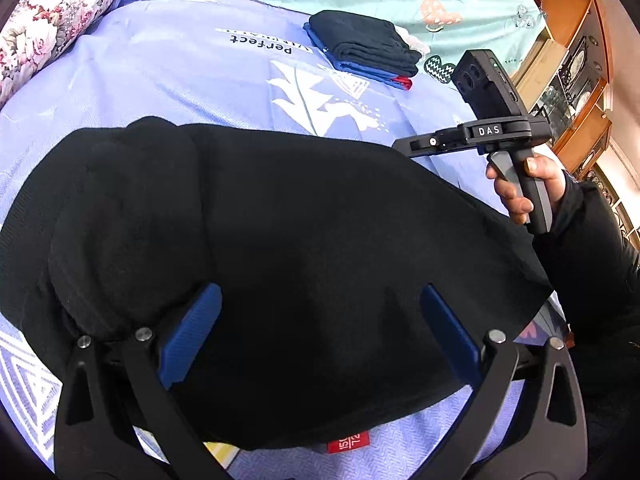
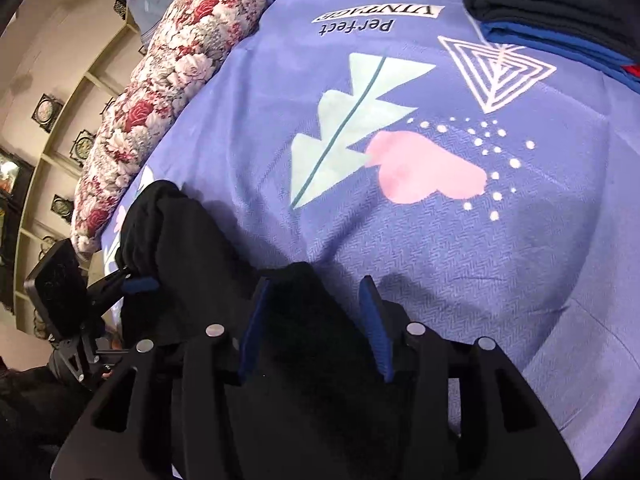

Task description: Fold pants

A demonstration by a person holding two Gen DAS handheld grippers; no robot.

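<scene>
We see the black pants [image 1: 280,248] lying on the purple bedsheet [image 1: 160,80], a dark mass filling the middle and lower part of the left wrist view. Their long axis runs from the bunched, rounded end at the centre left down toward a flat straight edge at the lower right of that frame. The cloth is matte black and thick-looking, with soft folds heaped at the left end and a smooth sheet of fabric elsewhere; seams and details are lost in the darkness.

Our left gripper [image 1: 320,332] has its jaws spread wide above the fabric, the blue pads standing apart on either side and not pinching it. Our right gripper [image 2: 316,328] has a fold of the black cloth between its jaws in the right wrist view, though we cannot tell whether the pads press on it.

In the upper middle of the left wrist view a stack of folded clothes [image 1: 364,48] rests on the bed, and a floral pillow [image 1: 52,20] lies at the upper left.
</scene>
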